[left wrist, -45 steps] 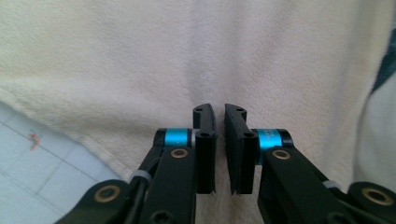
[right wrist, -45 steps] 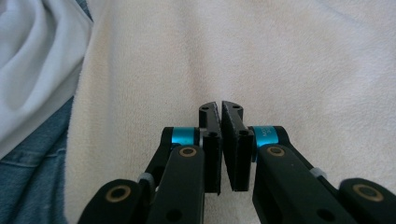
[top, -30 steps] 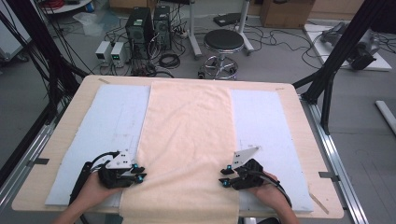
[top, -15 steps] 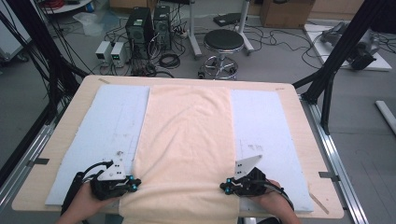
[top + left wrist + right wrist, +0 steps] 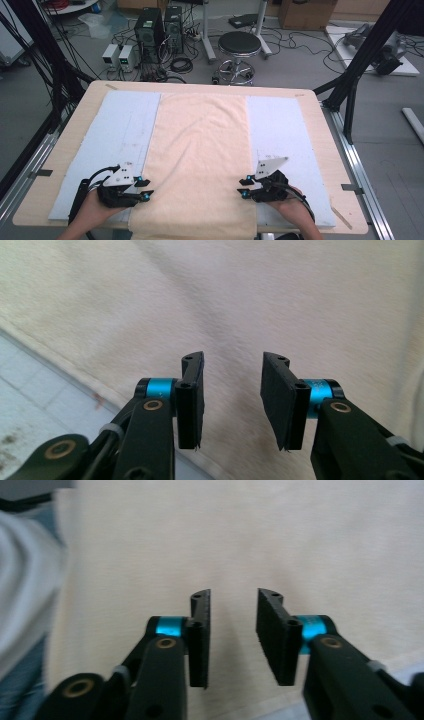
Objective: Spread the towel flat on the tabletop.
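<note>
A cream towel (image 5: 202,150) lies flat down the middle of the table, and its near end hangs over the front edge. My left gripper (image 5: 145,189) sits low at the towel's near left edge, pointing inward. Its jaws have just been opening, and in the left gripper view this gripper (image 5: 232,390) is open with only the towel (image 5: 250,300) behind the gap. My right gripper (image 5: 245,187) mirrors it at the near right edge. Its jaws have also just been opening. In the right gripper view it (image 5: 232,625) stands open over the towel (image 5: 250,535) with nothing pinched.
A pale blue mat (image 5: 125,130) lies under the towel and shows on both sides of it. The wooden table (image 5: 320,120) ends close behind the grippers. On the floor beyond the table are a round stool (image 5: 239,45), computer towers (image 5: 157,25) and black frame posts (image 5: 360,65).
Both pairs of jaws have parted since half a second ago. The hands have hardly shifted, and the towel lies as before.
</note>
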Demonstrator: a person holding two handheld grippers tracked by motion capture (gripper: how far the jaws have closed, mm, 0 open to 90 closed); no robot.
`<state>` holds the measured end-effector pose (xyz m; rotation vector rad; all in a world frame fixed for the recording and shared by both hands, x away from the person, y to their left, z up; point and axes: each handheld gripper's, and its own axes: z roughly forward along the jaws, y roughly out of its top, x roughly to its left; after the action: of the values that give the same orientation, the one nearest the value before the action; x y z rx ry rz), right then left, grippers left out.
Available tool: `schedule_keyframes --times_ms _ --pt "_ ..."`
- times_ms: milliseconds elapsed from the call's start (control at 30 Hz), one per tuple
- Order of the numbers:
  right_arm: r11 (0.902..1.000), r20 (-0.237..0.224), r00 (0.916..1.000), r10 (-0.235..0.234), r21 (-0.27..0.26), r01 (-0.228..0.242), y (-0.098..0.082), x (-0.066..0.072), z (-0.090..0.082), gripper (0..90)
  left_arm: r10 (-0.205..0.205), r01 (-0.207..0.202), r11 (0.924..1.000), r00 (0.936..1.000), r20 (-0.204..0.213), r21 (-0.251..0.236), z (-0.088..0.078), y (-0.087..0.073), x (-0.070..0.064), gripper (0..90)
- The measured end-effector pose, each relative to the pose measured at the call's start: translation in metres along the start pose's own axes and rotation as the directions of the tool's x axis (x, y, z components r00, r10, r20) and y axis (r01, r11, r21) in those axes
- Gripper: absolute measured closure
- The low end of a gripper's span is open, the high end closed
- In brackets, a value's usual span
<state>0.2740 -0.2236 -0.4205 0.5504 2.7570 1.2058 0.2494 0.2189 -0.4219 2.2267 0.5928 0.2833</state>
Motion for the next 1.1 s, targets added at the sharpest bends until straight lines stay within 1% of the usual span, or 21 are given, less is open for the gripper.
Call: schedule_keyframes --times_ms 67,100,133,167,233,267,300,367,433,533,567,633,733,800,833,933,967,1033,1100 --pt "0.9999 0.016 0.9998 0.008 0.012 -0.008 0.0 -0.006 0.004 63.8 -0.013 0.013 0.9999 0.9999 -0.008 0.002 0.007 0.002 0.007 60.1" --pt "0.9996 0.034 0.9994 0.012 0.027 -0.013 0.0 -0.008 0.006 63.2 -0.009 0.009 0.9999 0.9999 -0.01 0.009 0.009 0.003 0.01 59.7" --pt "0.9994 0.039 0.9991 0.013 0.031 -0.015 0.0 -0.011 0.008 63.0 -0.012 0.012 0.9999 0.9997 -0.019 0.011 0.012 0.004 0.012 58.6" --pt "0.999 0.033 0.9991 0.025 0.036 -0.026 -0.001 -0.013 0.009 62.4 -0.014 0.015 0.9998 0.9997 -0.018 0.013 0.014 0.005 0.014 57.0" --pt "0.9984 0.029 0.9992 0.027 0.049 -0.029 -0.001 -0.013 0.011 62.0 -0.02 0.021 0.9996 0.9996 -0.019 0.018 0.016 0.005 0.017 55.9" --pt "0.9986 0.029 0.9994 0.018 0.048 -0.02 -0.002 -0.014 0.011 61.3 -0.027 0.027 0.9994 0.9995 -0.016 0.02 0.018 0.005 0.018 56.0" --pt "0.9984 0.031 0.9992 0.025 0.05 -0.026 -0.002 -0.013 0.012 61.1 -0.032 0.033 0.999 0.9994 -0.008 0.03 0.019 0.004 0.019 55.9" --pt "0.9978 0.033 0.9991 0.026 0.06 -0.028 -0.005 -0.01 0.014 60.7 -0.029 0.029 0.9983 0.9996 0.0 0.051 0.021 0.0 0.019 55.6" --pt "0.9986 0.038 0.9991 0.018 0.05 -0.02 -0.006 -0.009 0.014 60.3 -0.031 0.031 0.9987 0.9995 0.003 0.04 0.02 -0.002 0.018 55.1" --pt "0.9983 0.054 0.9985 0.01 0.057 -0.013 -0.007 -0.004 0.015 59.9 -0.038 0.037 0.9987 0.9993 0.006 0.036 0.018 -0.004 0.018 55.1" --pt "0.9984 0.055 0.9985 0.0 0.057 -0.003 -0.007 -0.003 0.015 59.9 -0.037 0.037 0.9987 0.9993 0.005 0.034 0.018 -0.005 0.018 55.1" --pt "0.9982 0.058 0.9983 -0.005 0.06 0.001 -0.007 -0.001 0.014 60.7 -0.037 0.037 0.9988 0.9993 0.004 0.032 0.017 -0.006 0.017 55.0" --pt "0.998 0.056 0.9983 -0.016 0.062 0.013 -0.008 0.002 0.014 61.9 -0.033 0.033 0.999 0.9994 0.001 0.028 0.016 -0.007 0.016 55.0" --pt "0.998 0.045 0.9987 -0.024 0.06 0.021 -0.008 0.003 0.013 63.1 -0.036 0.036 0.9989 0.9993 -0.003 0.028 0.016 -0.008 0.015 55.0" --pt "0.9979 0.04 0.999 -0.023 0.061 0.02 -0.009 0.003 0.013 63.3 -0.034 0.034 0.9989 0.9994 -0.001 0.032 0.015 -0.008 0.015 55.0" --pt "0.9983 0.035 0.9991 -0.023 0.055 0.021 -0.01 0.005 0.012 63.1 -0.041 0.041 0.9989 0.9991 0.007 0.025 0.015 -0.009 0.016 55.0" --pt "0.9984 0.033 0.9993 -0.02 0.054 0.018 -0.011 0.004 0.012 63.0 -0.04 0.04 0.9987 0.9992 0.008 0.03 0.015 -0.008 0.016 55.0" --pt "0.9984 0.027 0.9994 -0.023 0.051 0.022 -0.01 0.003 0.012 61.4 -0.043 0.043 0.9985 0.999 0.014 0.033 0.015 -0.007 0.017 54.4" --pt "0.9991 0.032 0.9995 -0.008 0.042 0.006 -0.009 0.002 0.011 56.7 -0.056 0.056 0.998 0.9983 0.018 0.029 0.014 -0.006 0.018 52.0"
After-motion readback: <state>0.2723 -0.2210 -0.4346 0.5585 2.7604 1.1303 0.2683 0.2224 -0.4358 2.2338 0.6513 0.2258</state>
